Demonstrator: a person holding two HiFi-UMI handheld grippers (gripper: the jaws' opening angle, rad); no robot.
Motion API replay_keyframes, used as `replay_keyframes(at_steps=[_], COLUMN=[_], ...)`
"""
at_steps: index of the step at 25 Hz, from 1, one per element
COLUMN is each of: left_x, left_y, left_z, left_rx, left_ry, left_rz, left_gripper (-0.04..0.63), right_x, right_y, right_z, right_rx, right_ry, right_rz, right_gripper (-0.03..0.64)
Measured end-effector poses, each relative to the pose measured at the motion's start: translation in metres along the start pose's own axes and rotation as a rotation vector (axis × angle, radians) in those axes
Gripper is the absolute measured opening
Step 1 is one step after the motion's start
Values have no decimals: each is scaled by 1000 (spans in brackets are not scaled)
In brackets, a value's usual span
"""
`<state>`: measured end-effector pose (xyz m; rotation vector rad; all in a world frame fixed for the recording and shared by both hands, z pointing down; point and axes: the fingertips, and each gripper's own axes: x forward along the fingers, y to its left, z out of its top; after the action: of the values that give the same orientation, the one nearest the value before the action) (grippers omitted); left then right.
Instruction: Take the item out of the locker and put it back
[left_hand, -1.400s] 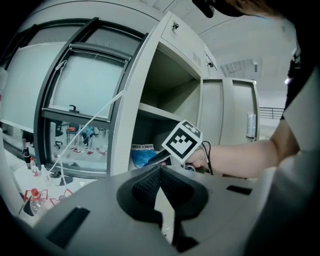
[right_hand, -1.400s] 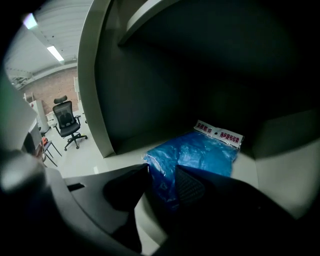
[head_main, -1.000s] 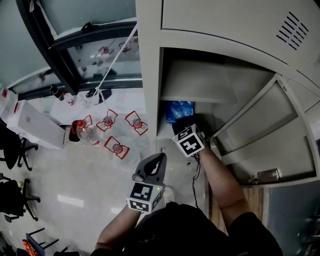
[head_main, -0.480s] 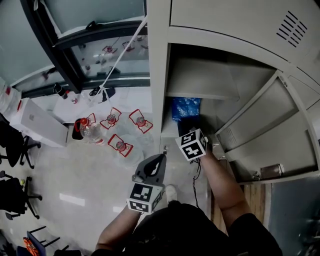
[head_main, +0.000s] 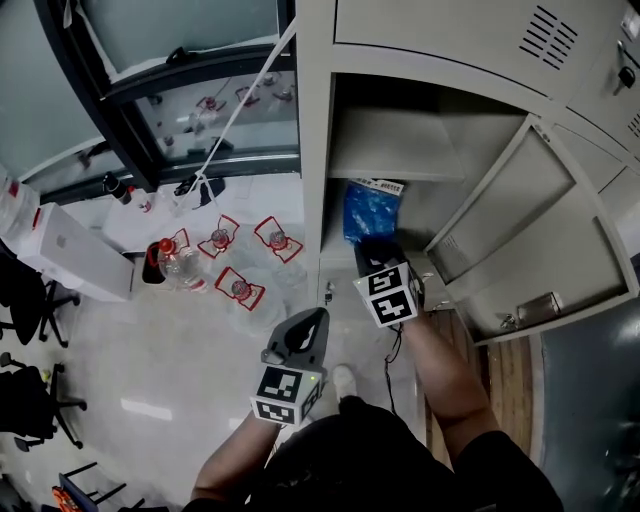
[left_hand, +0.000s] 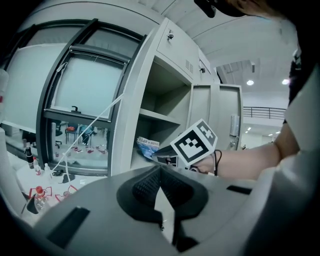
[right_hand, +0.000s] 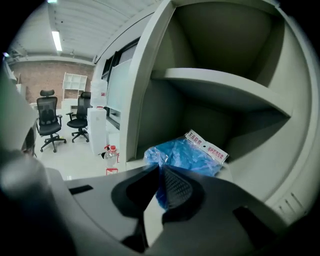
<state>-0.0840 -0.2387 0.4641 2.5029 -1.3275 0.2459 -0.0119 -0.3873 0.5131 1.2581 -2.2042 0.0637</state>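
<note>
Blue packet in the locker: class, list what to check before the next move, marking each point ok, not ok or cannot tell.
1. Right claw has just been closing, with the blue packet pinched between its jaws: ok.
2. Grip firm enough to lift: cannot tell.
3. Locker door swung open: ok.
4. Left claw shut, empty, outside the locker: ok.
5. Shelf leaves room above the packet: ok.

A blue packet (right_hand: 182, 156) with a white header was seen in the pale grey locker (head_main: 420, 150). Black-and-white squares were printed on the cube (head_main: 283, 392) of the left gripper (head_main: 315, 320).
</note>
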Motion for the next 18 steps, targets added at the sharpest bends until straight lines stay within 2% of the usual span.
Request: replay_keyframes(at_steps=[5,18], left_x=[-21,-90], left_y=[-5,-15], left_z=[-2,-19], left_rx=[-1,36], left_ry=[-9,-1], left_rz=[-16,-61], left_gripper=[5,4], right_x=[-30,-114], right_y=[13,73], right_z=[2,-1], right_rx=[55,112], right_ry=[-29,-81], right_rz=[-10,-64], right_gripper=[23,21])
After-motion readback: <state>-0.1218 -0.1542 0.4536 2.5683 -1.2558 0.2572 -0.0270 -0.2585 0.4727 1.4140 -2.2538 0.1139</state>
